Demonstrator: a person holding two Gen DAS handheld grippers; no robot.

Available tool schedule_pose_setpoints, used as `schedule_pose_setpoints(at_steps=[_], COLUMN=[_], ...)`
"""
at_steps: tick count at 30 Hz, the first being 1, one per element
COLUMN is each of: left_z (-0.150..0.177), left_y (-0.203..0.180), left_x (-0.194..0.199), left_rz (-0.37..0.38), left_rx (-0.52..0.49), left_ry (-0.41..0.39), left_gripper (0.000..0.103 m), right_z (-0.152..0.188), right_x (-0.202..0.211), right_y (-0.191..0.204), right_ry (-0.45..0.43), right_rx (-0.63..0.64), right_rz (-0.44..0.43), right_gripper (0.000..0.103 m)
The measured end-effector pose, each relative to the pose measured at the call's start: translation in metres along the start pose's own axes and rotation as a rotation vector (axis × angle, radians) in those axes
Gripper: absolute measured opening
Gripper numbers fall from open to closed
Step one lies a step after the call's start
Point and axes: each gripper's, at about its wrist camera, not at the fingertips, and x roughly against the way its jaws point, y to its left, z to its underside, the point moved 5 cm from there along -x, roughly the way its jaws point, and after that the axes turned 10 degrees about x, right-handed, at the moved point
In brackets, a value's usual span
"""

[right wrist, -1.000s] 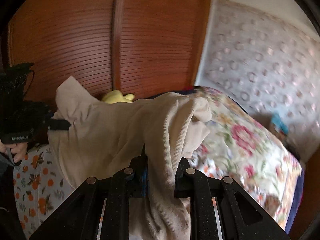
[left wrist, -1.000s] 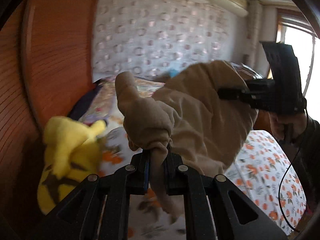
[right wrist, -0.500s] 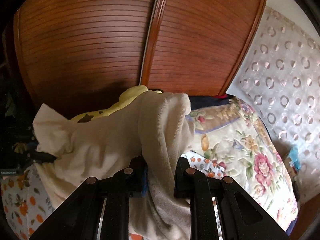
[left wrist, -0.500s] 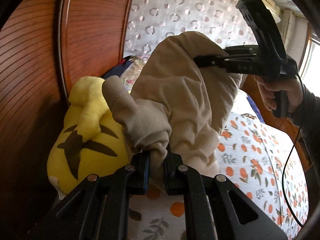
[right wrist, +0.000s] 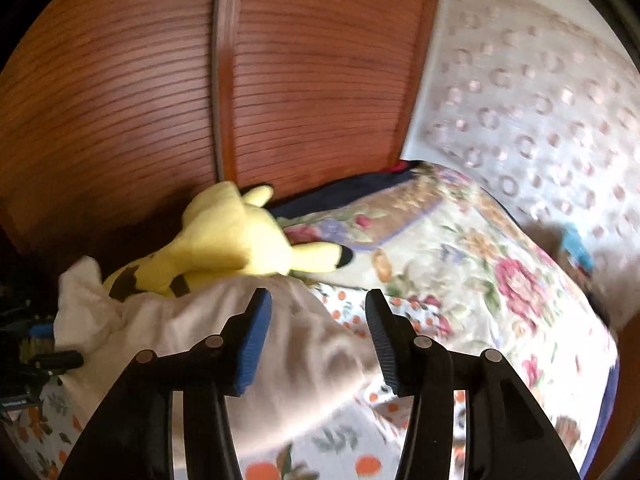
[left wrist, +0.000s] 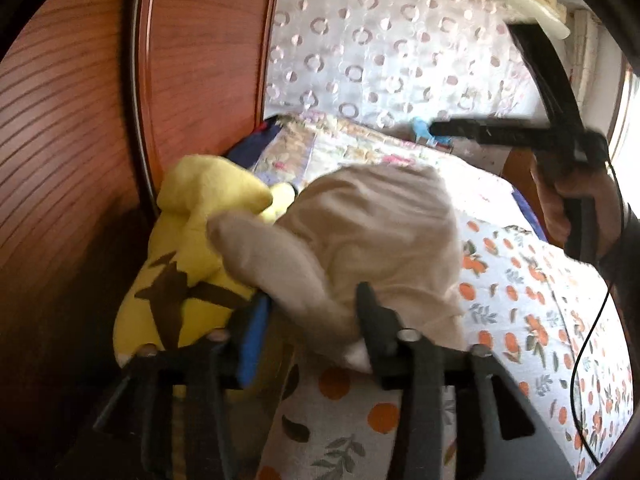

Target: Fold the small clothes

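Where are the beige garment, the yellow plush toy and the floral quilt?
beige garment (left wrist: 384, 224): left wrist view, its bunched middle.
yellow plush toy (right wrist: 236, 240): right wrist view, its head.
floral quilt (right wrist: 480, 272): right wrist view, its flowered top.

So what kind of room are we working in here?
Most likely a bedroom: a bed with an orange-print sheet and floral quilt, a yellow plush toy against the wooden headboard, and a circle-patterned curtain behind.

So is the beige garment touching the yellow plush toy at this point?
Touching. In the left wrist view the beige garment lies against the yellow plush toy; the right wrist view shows its edge overlapping the toy's lower body.
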Motion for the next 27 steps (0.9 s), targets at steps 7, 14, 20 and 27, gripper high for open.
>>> schedule_pose_setpoints(at_steps=[7,14,20,27], left_z=[-0.005,0.004,0.019,0.032], left_y=[-0.039,-0.092,-0.131,-0.178], left_x=[0.036,0.066,0.089,0.128], left_rz=[0.041,0.109,0.155,0.232], left_rx=[-0.085,-0.15,-0.195,-0.242], left_ry=[-0.089,-0.124,-0.142,-0.177], left_gripper=[0.088,0.089,0.089,0.089], right_z=[0.067,0.128,0.172,0.192], right_x=[0.084,0.174,0.246,0.33], right_y=[0.014,0.04,0.068,0.107], right_ry=[-0.053,-0.096,-0.095,-0.155], right_rx=[-0.15,-0.267,-0.363,-0.432], right_rz=[0.059,0.158,0.283,0.434], right_gripper=[0.056,0.083,0.084,0.084])
